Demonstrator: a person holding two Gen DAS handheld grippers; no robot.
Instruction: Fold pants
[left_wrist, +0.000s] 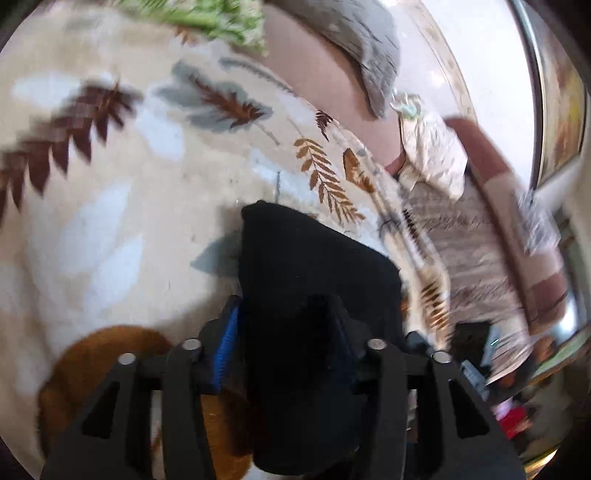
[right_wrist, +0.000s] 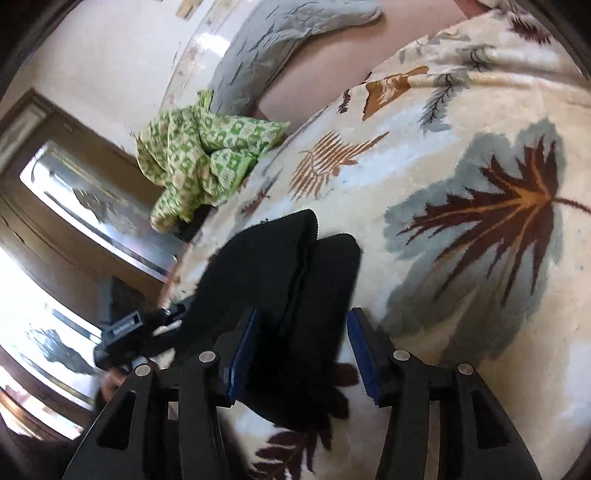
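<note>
The right gripper (right_wrist: 301, 354) points downward at an angle, its blue-padded fingers (right_wrist: 364, 354) spread about halfway. The black pants (right_wrist: 291, 273) run between them, but a clear gap shows beside each pad, so nothing is clamped. The pants lie as a folded dark bundle on the leaf-patterned blanket (right_wrist: 461, 221) of the bed, reaching away toward the far left. At the left of that view the other tool's black body shows beside the pants.

The left gripper (left_wrist: 286, 354) also tilts down over the pants (left_wrist: 314, 280), which fill the space between its fingers (left_wrist: 227, 343). The left blue pad stands at the cloth's edge; the right one is hidden by the fabric, so whether it presses cannot be told. This view is blurred.

Farther off lie a green patterned cloth (right_wrist: 199, 158) at the blanket's far left edge and a grey pillow (right_wrist: 273, 48) beyond it.
</note>
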